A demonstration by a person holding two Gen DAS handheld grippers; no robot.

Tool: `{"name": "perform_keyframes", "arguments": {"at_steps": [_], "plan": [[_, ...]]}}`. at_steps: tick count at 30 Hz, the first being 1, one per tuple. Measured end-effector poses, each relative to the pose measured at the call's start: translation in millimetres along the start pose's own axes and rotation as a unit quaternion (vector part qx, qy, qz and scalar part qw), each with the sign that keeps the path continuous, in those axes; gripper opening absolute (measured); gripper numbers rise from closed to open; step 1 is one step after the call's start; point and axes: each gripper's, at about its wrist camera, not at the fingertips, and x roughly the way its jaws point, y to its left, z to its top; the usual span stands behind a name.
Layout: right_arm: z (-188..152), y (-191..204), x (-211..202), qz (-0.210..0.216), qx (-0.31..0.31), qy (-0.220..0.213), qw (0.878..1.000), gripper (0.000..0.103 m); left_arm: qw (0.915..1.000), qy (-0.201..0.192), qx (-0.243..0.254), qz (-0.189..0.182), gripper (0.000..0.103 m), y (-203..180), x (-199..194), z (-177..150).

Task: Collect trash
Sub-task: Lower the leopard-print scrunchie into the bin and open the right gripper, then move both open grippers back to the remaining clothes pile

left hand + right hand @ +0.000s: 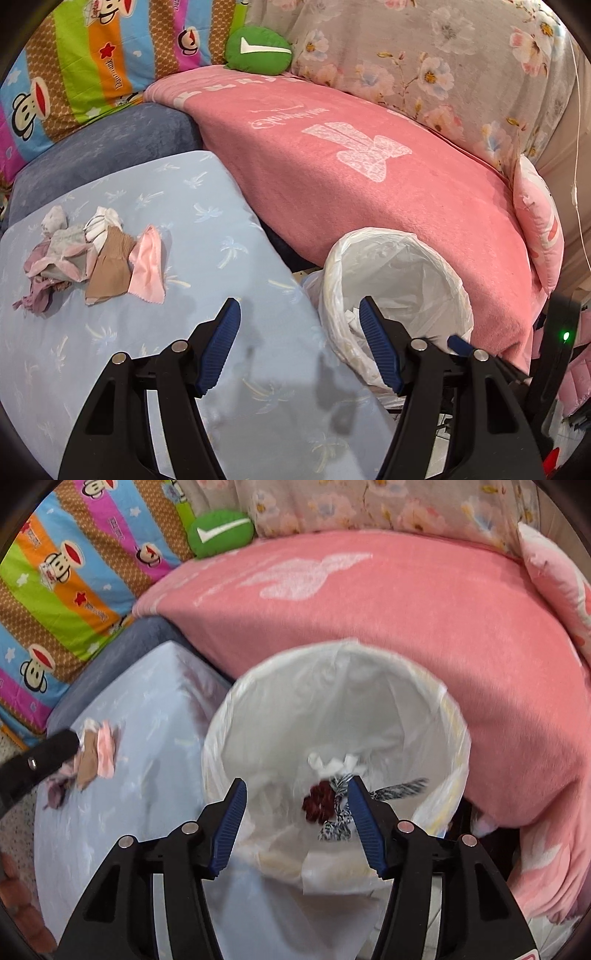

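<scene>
Right wrist view: my right gripper (297,821) hangs over the lined bin (456,734), jaws parted and empty, cloth scraps (328,801) lying in the bin just beyond its tips. My left gripper (299,343), also open and empty, has the remaining scrap pile (96,258) ahead to its left on the blue cushion (229,236); I judge that pickup comes next.

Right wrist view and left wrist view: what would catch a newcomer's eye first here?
The white-lined trash bin fills the middle of the right wrist view, with scraps inside, below the open right gripper. In the left wrist view, a pile of fabric scraps lies on the light blue cushion, up and left of the open, empty left gripper. A pink blanket spreads behind.
</scene>
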Motion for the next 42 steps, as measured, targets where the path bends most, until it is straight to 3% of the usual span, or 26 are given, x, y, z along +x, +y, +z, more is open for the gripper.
{"name": "perform_keyframes", "arguments": {"at_steps": [6,15,25,42], "plan": [[-29,1,4,0.003,-0.003,0.025,1.0,0.057,1.0,0.005,-0.006,0.003,0.064,11,-2,-8],[-15,32,-29,0.015,-0.031,-0.03,0.999,0.058,0.9997,0.0,-0.018,0.017,0.064,32,-10,-12],[2,112,-33,0.054,-0.092,-0.051,0.993,0.058,0.9955,-0.014,-0.055,0.076,0.068,101,-26,-16],[-10,260,4,0.114,-0.179,-0.033,0.977,0.058,0.9765,-0.013,-0.135,0.168,0.069,250,-41,-31]]}}
